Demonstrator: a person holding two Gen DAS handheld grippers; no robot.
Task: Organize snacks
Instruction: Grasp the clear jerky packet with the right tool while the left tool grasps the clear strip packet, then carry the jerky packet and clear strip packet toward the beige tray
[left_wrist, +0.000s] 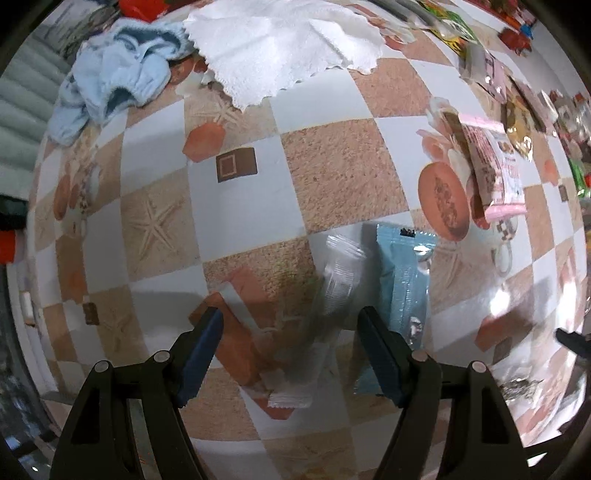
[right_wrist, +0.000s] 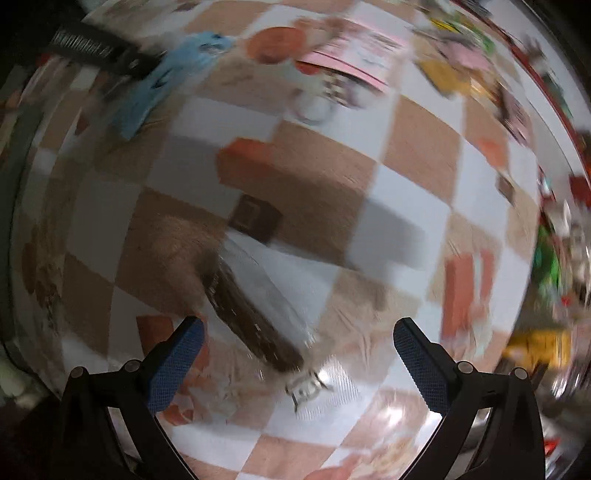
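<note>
In the left wrist view my left gripper (left_wrist: 291, 314) points down at the checkered tablecloth (left_wrist: 340, 173), open. A clear, whitish snack wrapper (left_wrist: 328, 295) lies under the gap, no pad pressing on it. A light blue packet (left_wrist: 404, 273) lies just outside the right-hand finger (left_wrist: 380, 350). A pink packet (left_wrist: 495, 173) rests farther right. The right wrist view is blurred. My right gripper (right_wrist: 298, 325) is open above a dark brown bar in clear wrap (right_wrist: 251, 314), which lies between the fingers untouched. The blue packet (right_wrist: 166, 81) and pink packet (right_wrist: 354, 51) lie beyond it.
A white cloth (left_wrist: 288, 48) and a pale blue garment (left_wrist: 114, 81) lie at the far side of the table. Several mixed snack packets (left_wrist: 517, 110) crowd the right edge, seen also as a colourful pile (right_wrist: 546, 258). The black body of the other gripper (right_wrist: 92, 51) shows at top left.
</note>
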